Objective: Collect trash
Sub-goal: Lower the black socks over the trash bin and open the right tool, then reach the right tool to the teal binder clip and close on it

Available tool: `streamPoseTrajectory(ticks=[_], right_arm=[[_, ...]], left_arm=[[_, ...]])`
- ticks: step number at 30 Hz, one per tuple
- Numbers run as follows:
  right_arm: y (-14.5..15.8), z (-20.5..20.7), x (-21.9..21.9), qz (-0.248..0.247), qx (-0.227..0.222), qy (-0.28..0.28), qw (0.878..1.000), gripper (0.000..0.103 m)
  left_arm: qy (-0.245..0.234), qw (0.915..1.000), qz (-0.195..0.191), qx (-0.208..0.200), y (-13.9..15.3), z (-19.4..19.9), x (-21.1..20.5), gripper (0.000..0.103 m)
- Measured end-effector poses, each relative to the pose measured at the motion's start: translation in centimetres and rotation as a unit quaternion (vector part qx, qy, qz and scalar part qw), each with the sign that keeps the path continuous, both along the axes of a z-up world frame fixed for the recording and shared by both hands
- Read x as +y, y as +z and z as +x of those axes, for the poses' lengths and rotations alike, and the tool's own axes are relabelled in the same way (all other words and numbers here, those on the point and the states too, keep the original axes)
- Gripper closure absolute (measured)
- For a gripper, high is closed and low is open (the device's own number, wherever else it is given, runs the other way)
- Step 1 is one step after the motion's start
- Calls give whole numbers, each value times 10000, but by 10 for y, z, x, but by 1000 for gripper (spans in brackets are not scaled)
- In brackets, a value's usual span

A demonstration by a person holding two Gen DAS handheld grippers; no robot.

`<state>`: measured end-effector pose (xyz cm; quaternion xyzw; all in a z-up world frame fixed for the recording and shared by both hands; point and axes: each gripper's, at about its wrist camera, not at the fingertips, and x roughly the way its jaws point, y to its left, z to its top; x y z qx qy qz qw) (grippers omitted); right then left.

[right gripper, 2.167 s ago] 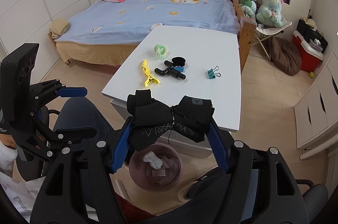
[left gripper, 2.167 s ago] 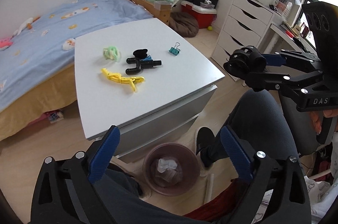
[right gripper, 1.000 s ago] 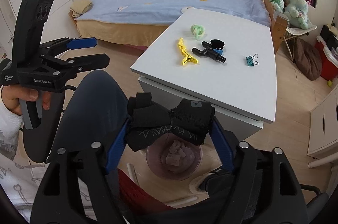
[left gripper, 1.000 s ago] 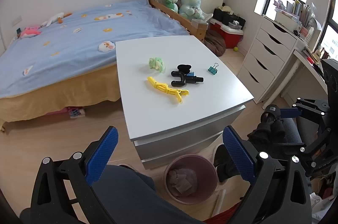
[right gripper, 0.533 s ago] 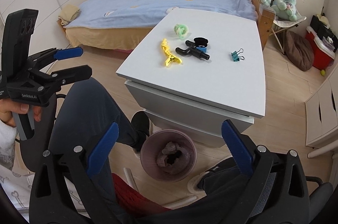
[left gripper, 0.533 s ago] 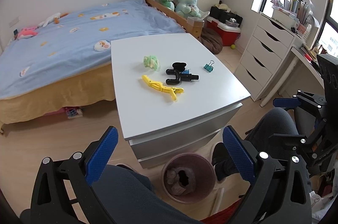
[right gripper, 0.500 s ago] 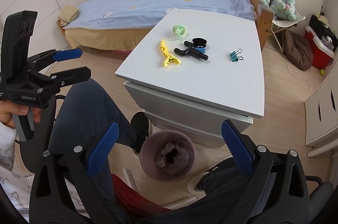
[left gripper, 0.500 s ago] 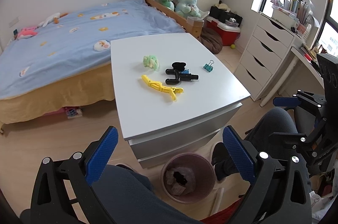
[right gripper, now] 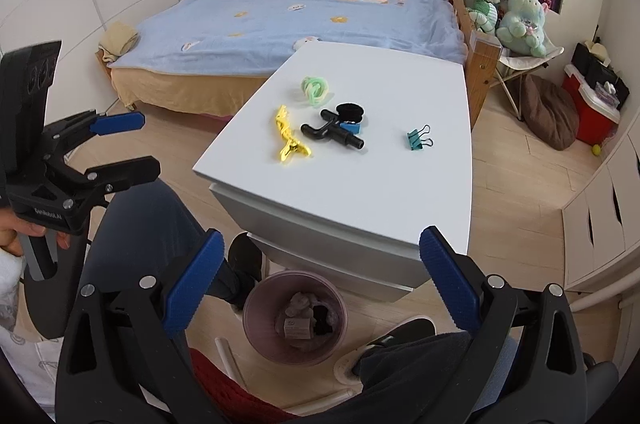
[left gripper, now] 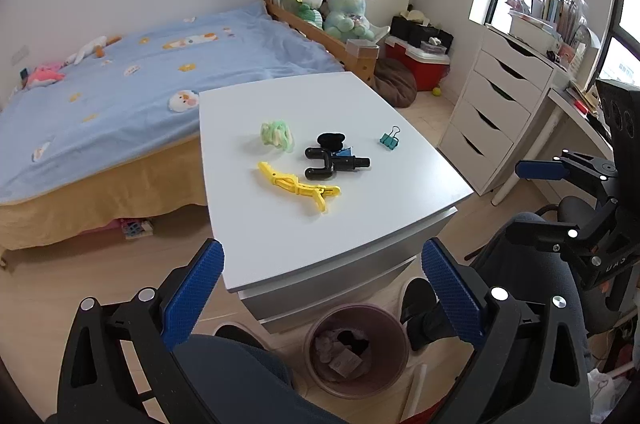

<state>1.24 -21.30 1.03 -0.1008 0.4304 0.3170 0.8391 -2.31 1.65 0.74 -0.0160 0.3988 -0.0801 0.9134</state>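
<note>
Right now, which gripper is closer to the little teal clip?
Right. The teal clip lies toward the right edge of the table, and the right gripper hangs just off that side. The left gripper is out past the opposite edge.

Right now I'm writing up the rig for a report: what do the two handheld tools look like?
Both match. The left tool and right tool have matte black angular frames, silver screw heads and two fingers faced with blue ridged pads. Each has a black upright block with round holes and small white lettering on the body. The left one has a grey handle, held by a bare hand in a white sleeve.
</note>
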Motion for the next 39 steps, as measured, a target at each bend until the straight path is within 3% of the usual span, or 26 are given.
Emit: streamPoseTrajectory(ticks=[10,27,32,39], right_arm=[[8,64,-8,28,-17,-321,9995,6],[-34,176,4,-68,582,-346,9977,7],[-53,201,9,-68,900,-307,9954,20],[-78,217,11,-79,1257,-274,9917,51]], left_arm=[[-1,10000,-7,19,0,22,0,8],[21,9999,-57,110,-5,55,6,8],[-4,9998,-45,169,-9,58,6,8],[42,9996,-71,253,-14,62,10,8]])
